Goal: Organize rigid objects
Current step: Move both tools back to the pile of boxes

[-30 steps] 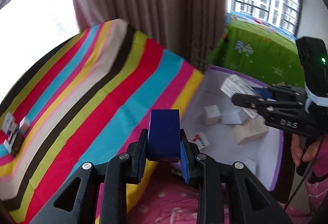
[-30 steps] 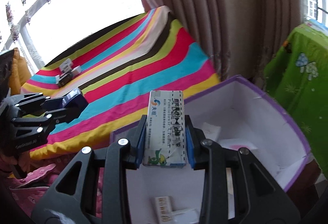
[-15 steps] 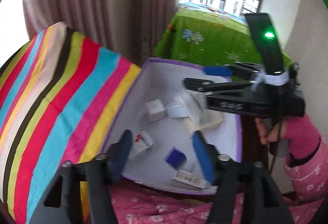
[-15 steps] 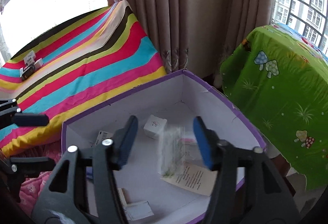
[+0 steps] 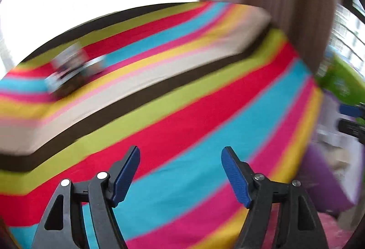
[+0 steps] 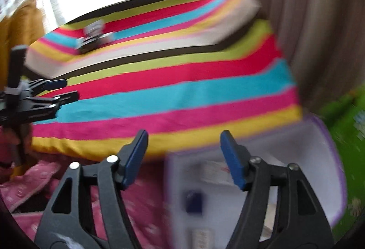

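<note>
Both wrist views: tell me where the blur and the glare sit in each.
Left wrist view: the striped cloth and the small boxes on it are smeared, the window above is blown out white, and the left gripper stays sharp. Right wrist view: the same white window glare, the purple-edged bin and the dark blue box inside it are smeared, and the right gripper is crisp.

The striped sheet is soft matt cloth. The brown curtain is cloth too, with long folds. The left tool and the right tool are black hard plastic with shiny metal pins, and their blue pads look ribbed and rough. The purple box looks like smooth white card inside. The pink cloth looks soft.
</note>
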Motion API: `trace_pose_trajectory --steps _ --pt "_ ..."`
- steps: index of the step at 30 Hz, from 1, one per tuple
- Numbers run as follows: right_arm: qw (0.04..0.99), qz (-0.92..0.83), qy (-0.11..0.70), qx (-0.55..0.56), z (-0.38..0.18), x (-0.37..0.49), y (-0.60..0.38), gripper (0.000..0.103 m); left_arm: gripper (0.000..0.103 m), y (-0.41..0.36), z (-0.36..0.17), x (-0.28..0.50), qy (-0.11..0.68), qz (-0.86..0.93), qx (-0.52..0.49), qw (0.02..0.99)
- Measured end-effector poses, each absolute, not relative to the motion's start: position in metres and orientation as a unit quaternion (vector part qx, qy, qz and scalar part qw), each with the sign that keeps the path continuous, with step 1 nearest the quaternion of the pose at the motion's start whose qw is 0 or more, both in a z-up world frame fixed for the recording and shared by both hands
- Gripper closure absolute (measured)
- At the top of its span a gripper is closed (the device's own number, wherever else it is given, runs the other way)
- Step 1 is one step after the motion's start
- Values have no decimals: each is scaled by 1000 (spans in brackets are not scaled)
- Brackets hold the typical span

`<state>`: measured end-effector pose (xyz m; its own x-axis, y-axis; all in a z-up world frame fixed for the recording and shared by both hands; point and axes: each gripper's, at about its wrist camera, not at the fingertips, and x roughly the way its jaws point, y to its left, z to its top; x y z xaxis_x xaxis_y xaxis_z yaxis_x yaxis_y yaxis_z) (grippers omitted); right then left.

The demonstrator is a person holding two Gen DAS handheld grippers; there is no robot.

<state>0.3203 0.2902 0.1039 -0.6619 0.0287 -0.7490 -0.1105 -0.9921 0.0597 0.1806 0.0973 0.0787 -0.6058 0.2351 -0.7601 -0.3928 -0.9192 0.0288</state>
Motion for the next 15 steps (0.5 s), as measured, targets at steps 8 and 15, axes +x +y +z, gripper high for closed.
trace_pose_trajectory --steps 8,15 --pt "-50 884 36 -464 67 209 200 28 25 -29 59 131 21 908 -418 23" --pt "-90 879 0 -469 45 121 146 26 24 -78 45 89 10 909 -413 -48"
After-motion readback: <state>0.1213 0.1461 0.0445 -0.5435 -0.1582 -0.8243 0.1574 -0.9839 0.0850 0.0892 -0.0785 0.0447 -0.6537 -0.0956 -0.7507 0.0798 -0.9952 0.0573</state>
